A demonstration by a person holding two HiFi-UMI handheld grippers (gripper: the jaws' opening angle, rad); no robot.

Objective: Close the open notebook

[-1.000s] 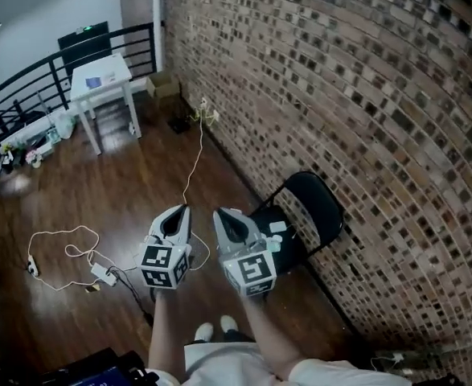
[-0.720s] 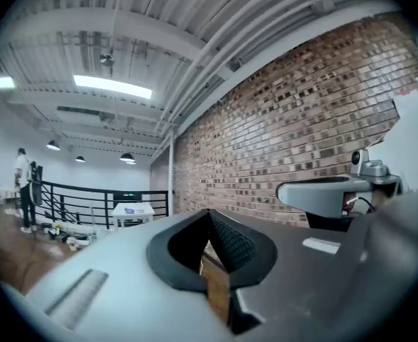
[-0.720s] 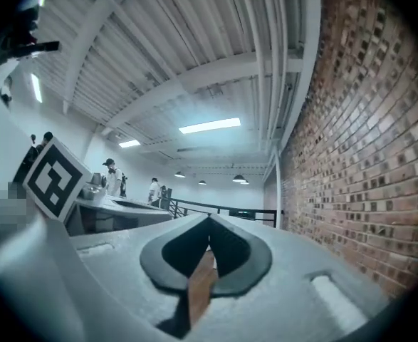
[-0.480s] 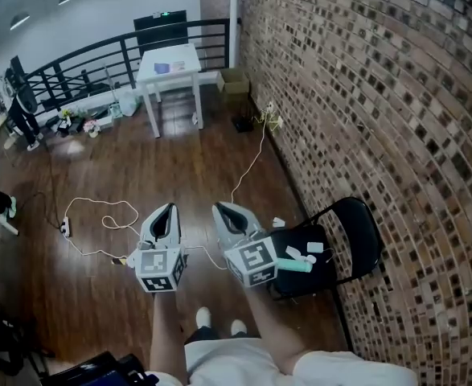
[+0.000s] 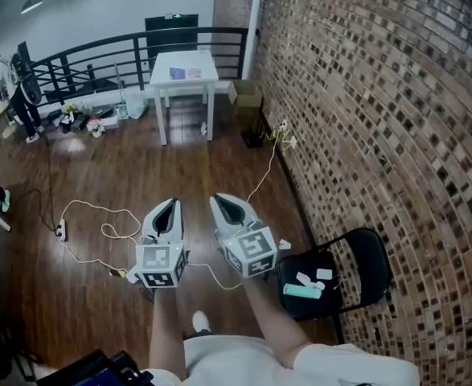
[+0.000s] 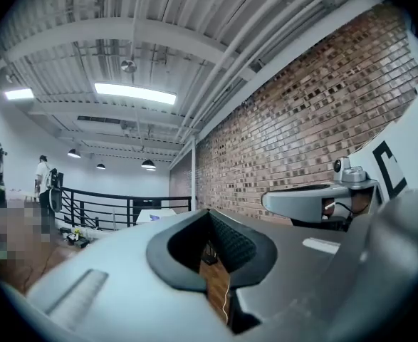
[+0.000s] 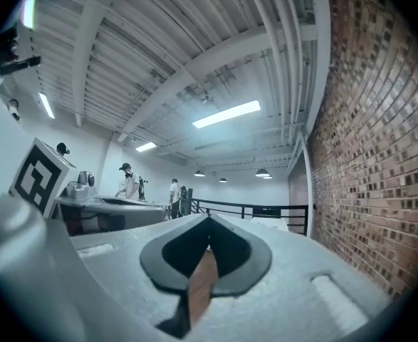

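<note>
Well, both pairs of jaws are pressed together with nothing between them. Your left grey two-jaw gripper (image 5: pixel 170 203) and right grey two-jaw gripper (image 5: pixel 219 199) sit side by side, pointing level toward 12 o'clock. No open notebook can be clearly made out. It may be among the two small flat things (image 5: pixel 185 72) on the white square table (image 5: pixel 183 85) at 12 o'clock, well apart from you. The loose white cable (image 5: pixel 81 202) on the dark wooden floor (image 5: pixel 139 167) at 9 o'clock could snag a foot. At the table, closed tips can only push, so the notebook may skid off instead of folding shut.
</note>
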